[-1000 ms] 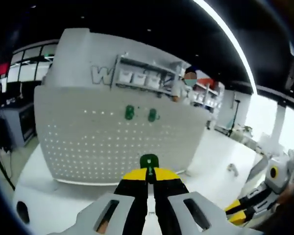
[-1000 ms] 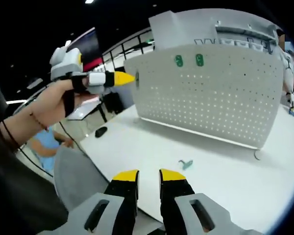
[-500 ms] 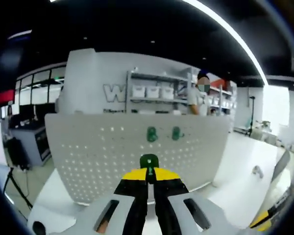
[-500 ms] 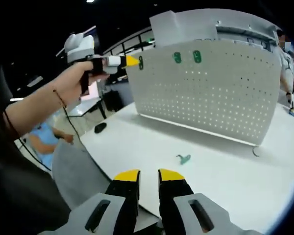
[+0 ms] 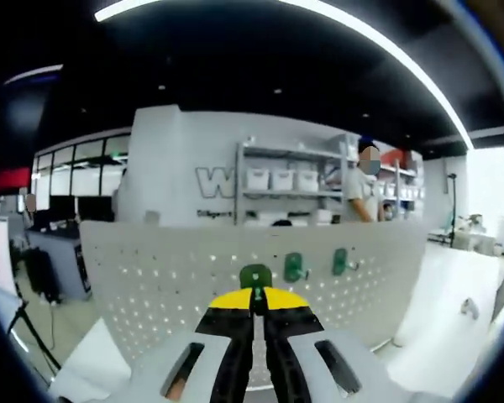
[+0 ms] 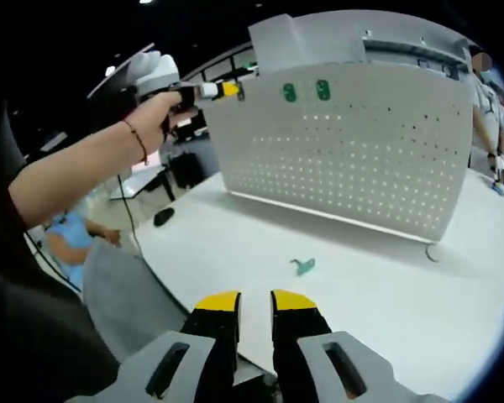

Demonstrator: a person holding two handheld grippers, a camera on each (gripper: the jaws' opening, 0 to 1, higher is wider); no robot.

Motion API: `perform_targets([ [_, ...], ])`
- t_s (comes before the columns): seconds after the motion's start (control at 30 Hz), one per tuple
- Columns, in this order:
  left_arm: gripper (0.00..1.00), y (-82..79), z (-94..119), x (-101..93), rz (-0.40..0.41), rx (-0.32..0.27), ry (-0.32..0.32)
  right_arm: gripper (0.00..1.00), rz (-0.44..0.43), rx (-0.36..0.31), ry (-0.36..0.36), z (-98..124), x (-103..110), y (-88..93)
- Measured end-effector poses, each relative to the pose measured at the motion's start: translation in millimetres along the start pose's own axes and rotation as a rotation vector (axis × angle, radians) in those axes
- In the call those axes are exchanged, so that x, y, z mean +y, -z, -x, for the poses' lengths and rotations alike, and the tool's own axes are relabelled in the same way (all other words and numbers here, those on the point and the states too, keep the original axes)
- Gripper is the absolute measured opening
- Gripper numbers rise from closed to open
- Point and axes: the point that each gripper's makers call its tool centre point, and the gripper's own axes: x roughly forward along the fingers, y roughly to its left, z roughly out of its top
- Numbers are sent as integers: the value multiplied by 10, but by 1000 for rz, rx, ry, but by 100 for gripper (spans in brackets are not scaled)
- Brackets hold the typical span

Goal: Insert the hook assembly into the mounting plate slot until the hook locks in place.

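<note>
The upright white perforated metal mounting plate [image 6: 344, 143] stands on the white table [image 6: 361, 285], and the coming insertion turns on how the carried hook lies against its top rows. In the left gripper view the left gripper [image 5: 254, 295] has its yellow-tipped jaws pinching a small green plastic hook assembly [image 5: 255, 276] that points straight ahead at twelve o'clock into the plate face, though whether it touches the plate is hard to tell. Two more green hooks [image 5: 294, 267] hang just at its two o'clock. The right gripper [image 6: 254, 299] hangs well back over the table edge, jaws slightly parted and empty; a spare green hook [image 6: 303, 266] lies at its twelve o'clock
</note>
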Motion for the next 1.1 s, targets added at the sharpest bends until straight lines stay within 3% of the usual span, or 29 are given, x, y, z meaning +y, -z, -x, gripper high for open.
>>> perform_targets([
  [0.6,2,-97,-415,66,-35,-66,-45,12,-27,21,10,-69,-125,24],
  [1.1,2,-36,-628,-9,-44,-77,-33,12,-46,38,24,-114,-214,45],
])
